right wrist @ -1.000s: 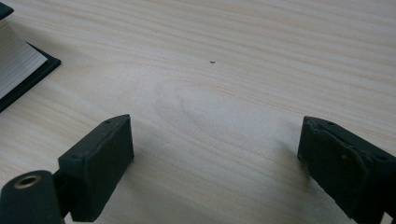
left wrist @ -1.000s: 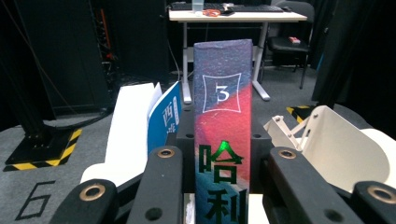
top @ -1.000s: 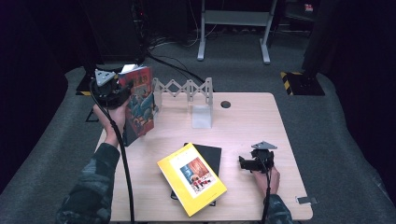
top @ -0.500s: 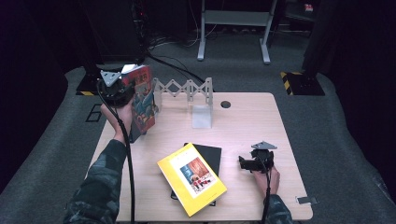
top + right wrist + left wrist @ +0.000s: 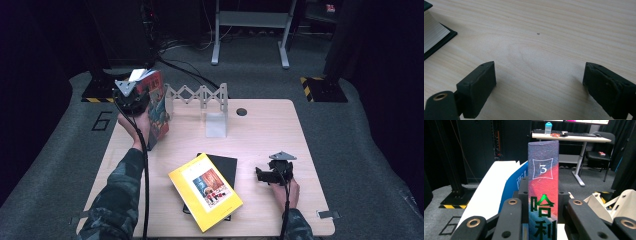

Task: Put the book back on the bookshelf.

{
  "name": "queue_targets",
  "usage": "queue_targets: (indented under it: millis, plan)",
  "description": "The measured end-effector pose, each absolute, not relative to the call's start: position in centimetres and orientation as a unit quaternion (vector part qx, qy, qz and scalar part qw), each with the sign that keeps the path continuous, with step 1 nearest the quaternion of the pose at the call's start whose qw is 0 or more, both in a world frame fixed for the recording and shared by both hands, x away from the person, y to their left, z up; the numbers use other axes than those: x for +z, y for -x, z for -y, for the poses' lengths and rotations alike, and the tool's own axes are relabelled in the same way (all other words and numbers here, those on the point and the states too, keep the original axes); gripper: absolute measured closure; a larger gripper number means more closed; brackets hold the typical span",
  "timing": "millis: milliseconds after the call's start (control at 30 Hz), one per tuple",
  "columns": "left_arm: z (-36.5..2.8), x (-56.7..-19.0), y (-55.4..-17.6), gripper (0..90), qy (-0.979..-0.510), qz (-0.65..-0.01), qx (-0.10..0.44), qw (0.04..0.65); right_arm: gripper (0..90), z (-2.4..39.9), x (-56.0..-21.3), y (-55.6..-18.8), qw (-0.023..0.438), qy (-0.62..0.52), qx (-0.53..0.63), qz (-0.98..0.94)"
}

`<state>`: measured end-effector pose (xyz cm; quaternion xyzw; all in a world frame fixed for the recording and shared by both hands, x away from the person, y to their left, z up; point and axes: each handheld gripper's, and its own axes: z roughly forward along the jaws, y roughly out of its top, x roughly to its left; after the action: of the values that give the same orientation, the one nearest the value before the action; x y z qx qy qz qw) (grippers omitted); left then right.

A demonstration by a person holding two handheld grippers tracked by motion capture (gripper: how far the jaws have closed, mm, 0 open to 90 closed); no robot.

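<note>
My left gripper is shut on a red and blue book, which it holds upright over the table's far left corner. In the left gripper view the book's spine with a "3" stands between the two black jaws, and white pages fan out to its left. Just right of this book stands a white zigzag rack. My right gripper rests low at the right of the table, open. In the right gripper view its jaws stand wide apart over bare wood.
A yellow book lies across a black book at the table's front middle; the black book's corner shows left of the right jaws. A white bookend stands below the rack. A round hole marks the wooden tabletop.
My left hand with the red and blue book has shifted slightly right, toward the rack, and a little lower. The right gripper has stayed still.
</note>
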<state>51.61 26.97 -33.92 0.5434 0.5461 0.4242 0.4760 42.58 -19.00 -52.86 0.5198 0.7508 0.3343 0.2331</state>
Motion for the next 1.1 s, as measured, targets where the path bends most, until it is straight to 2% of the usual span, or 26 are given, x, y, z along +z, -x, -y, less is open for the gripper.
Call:
queue_targets:
  millis: [233, 500, 800, 1100]
  plan:
    - [-26.6, -35.5, -51.7, 74.3, -0.544, -0.545, 0.421, 0.479, 10.9, 19.0, -52.8, -42.6, 0.233, -0.516, 0.333, -0.754]
    - [-26.5, -35.7, -50.8, 74.1, -0.559, -0.532, 0.422, 0.476, 11.0, 19.0, -52.8, -42.6, 0.234, -0.515, 0.334, -0.754]
    - [-27.5, -35.0, -49.8, 73.4, -0.594, -0.537, 0.381, 0.463, 11.1, 19.0, -52.8, -42.6, 0.235, -0.515, 0.333, -0.754]
    - [-27.9, -34.7, -48.5, 72.6, -0.62, -0.532, 0.363, 0.448, 11.3, 19.0, -52.8, -42.5, 0.236, -0.515, 0.334, -0.753]
